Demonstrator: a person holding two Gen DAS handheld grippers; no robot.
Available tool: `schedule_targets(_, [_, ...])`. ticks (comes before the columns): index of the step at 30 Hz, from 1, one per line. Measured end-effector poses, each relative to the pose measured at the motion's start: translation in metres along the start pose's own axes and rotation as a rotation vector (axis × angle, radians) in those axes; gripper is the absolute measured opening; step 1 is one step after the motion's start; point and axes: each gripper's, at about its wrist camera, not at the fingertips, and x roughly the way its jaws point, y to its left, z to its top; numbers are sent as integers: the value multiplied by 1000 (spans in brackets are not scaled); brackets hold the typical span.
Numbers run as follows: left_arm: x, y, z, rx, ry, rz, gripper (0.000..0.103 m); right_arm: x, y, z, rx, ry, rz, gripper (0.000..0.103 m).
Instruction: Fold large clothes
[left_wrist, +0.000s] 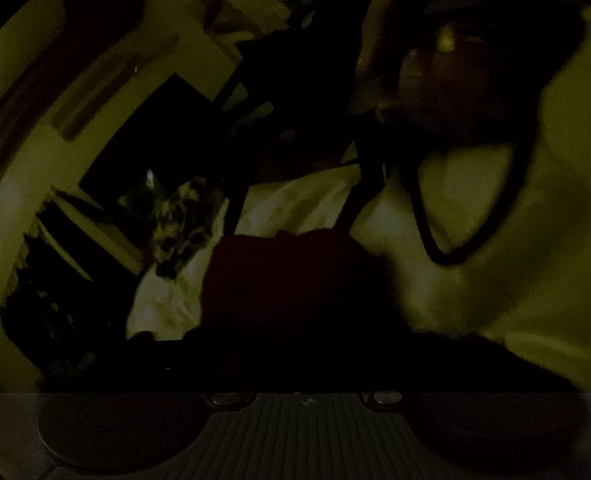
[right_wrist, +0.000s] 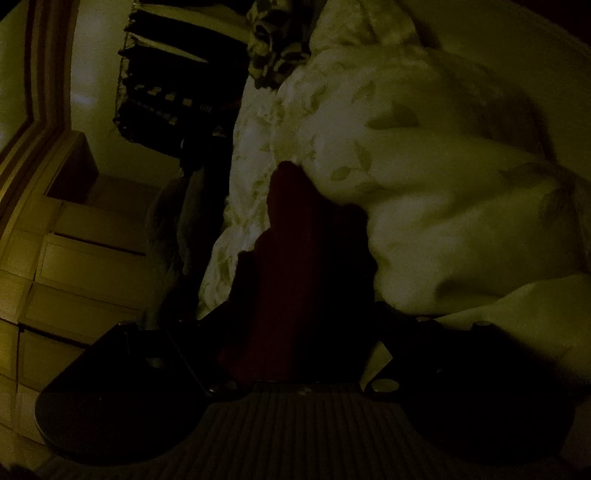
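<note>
The scene is very dark. A dark red garment (left_wrist: 295, 280) fills the space in front of my left gripper (left_wrist: 295, 332), whose fingers are lost in shadow against the cloth. In the right wrist view the same dark red garment (right_wrist: 295, 258) rises between the fingers of my right gripper (right_wrist: 295, 325) and covers them. Behind it lies a pale bedcover with a leaf print (right_wrist: 406, 147). The jaws of both grippers are hidden by cloth and darkness.
A person's head with a dark strap (left_wrist: 461, 110) shows at the upper right in the left wrist view. A patterned cloth (left_wrist: 177, 221) lies on the bed. Pale drawers (right_wrist: 74, 258) and a dark shelf (right_wrist: 166, 92) stand at the left.
</note>
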Motion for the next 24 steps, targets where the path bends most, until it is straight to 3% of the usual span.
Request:
schedule_targets(2, [3, -2, 3, -28, 7, 23, 101, 1, 0, 1, 1, 1, 0, 84])
schedule_targets(5, [0, 4, 2, -142, 11, 33, 88, 2, -1, 1, 0, -1, 0, 84])
schedule_targets(7, [-3, 17, 1, -258, 22, -6, 80, 6, -3, 2, -4, -1, -3, 84])
schedule_targets(11, [-6, 47, -4, -501, 53, -121, 74, 17, -1, 5, -49, -1, -25, 85])
schedule_targets(15, [-6, 50, -4, -529, 60, -127, 72, 40, 6, 8, -110, 9, -45, 83])
schedule_targets(16, [-7, 50, -4, -535, 64, -128, 69, 46, 6, 8, -127, 18, -46, 80])
schedule_targets(18, [-10, 50, -3, -554, 68, -132, 66, 55, 4, 7, -148, 24, -74, 52])
schedule_targets(20, [-10, 53, -2, -578, 73, -139, 65, 55, 0, 6, -130, 18, -69, 34])
schedule_targets(24, [-17, 58, 5, -606, 64, -136, 66, 38, 4, 6, -87, -32, 15, 25])
